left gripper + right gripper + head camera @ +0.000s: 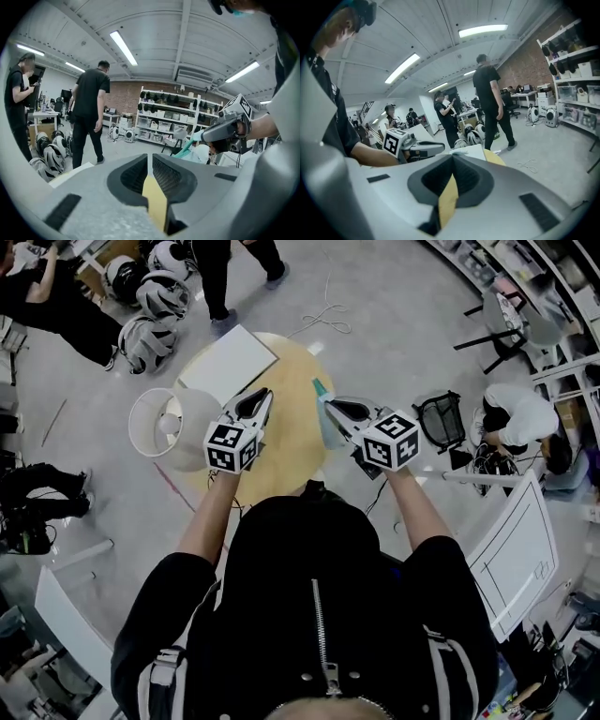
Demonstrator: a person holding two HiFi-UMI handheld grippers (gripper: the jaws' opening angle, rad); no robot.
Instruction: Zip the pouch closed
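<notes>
- Left tongs: jaws together, holding nothing, over the middle of the desk.
- Right tongs: jaws together, nothing visible between them, tip just beside the pouch's far end.
- Pouch: teal, at the desk's right edge, long axis running far to near.
- Judgement: the right tongs are nearer; the pouch lies to the right of the left tongs.

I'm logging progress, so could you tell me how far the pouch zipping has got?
Done: nothing visibly zipped. In hand: the right gripper has its jaws shut on the teal pouch above the round table; the left gripper is shut and empty. Left: apparently the zipping itself; no zipper is visible.
</notes>
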